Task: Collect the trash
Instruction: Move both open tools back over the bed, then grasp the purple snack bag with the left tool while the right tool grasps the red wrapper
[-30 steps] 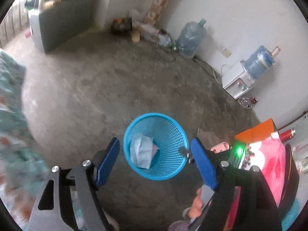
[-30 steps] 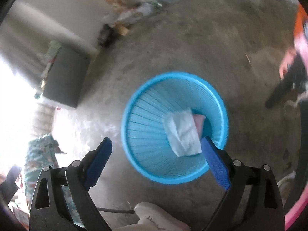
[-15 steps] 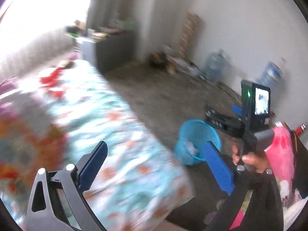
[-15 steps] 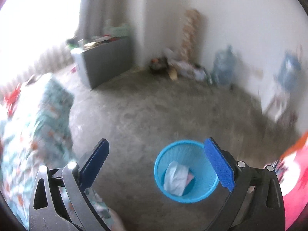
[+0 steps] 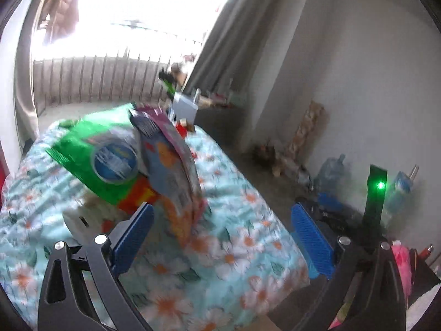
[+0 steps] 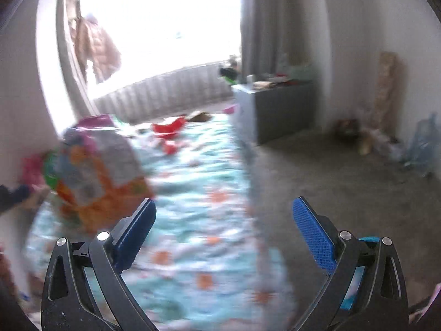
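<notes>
A bed with a floral turquoise cover [image 5: 234, 237] fills the left wrist view. On it lie a green snack bag [image 5: 91, 149], a tall orange and purple snack bag [image 5: 171, 165] and something white [image 5: 77, 223]. My left gripper [image 5: 220, 220] hovers open over the bed just short of the orange bag, nothing between its fingers. In the right wrist view my right gripper [image 6: 223, 218] is open and empty above the bed [image 6: 193, 193]. The orange bag [image 6: 93, 176] sits to its left, and red wrappers [image 6: 168, 128] lie farther back. A sliver of the blue basket [image 6: 366, 239] shows behind the right finger.
A grey cabinet [image 6: 275, 110] stands past the bed by the curtain. Water jugs [image 5: 329, 171] and clutter line the far wall. Bare concrete floor [image 6: 330, 171] lies right of the bed. The other gripper's device with a green light [image 5: 376, 193] is at the right.
Both grippers have swung up and away from the blue basket on the floor to face the bed. The basket with the white trash has dropped out of both views.
</notes>
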{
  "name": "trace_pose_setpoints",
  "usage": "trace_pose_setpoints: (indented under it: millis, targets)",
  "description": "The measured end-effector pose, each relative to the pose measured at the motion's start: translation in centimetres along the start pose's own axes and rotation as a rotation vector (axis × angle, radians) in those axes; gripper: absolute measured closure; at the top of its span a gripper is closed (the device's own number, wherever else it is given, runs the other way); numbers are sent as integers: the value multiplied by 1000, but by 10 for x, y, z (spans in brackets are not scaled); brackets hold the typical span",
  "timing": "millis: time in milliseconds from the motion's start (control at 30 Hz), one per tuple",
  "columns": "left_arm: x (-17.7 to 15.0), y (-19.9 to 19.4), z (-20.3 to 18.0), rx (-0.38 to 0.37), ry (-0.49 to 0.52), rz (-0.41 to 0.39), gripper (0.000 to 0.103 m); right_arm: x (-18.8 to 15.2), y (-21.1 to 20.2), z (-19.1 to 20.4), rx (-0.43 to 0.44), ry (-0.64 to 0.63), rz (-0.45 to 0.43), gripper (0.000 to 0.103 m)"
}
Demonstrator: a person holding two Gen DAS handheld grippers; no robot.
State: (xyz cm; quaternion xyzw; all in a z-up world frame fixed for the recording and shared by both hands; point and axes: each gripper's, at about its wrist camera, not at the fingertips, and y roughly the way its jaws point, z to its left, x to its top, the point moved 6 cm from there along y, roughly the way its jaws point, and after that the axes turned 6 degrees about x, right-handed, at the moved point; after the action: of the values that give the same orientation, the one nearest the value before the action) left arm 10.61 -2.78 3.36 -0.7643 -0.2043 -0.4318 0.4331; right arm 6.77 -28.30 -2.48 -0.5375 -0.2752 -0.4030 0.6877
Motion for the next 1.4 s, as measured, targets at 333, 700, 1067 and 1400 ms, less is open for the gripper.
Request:
trace_pose_setpoints:
  millis: [333, 700, 1067, 1400]
  targets:
    - [62, 37, 50, -4, -88, -96, 8, -10, 39, 51, 195, 173, 150, 13]
    - [59, 76, 44, -56, -58, -6, 32, -17, 59, 51, 209, 235, 211, 26]
    - [32, 89, 33, 0, -4, 99, 54, 29, 76, 44, 355, 325, 206, 38]
    - [29, 89, 39, -1, -17, 130, 91, 110, 192, 48, 561, 521, 362, 37]
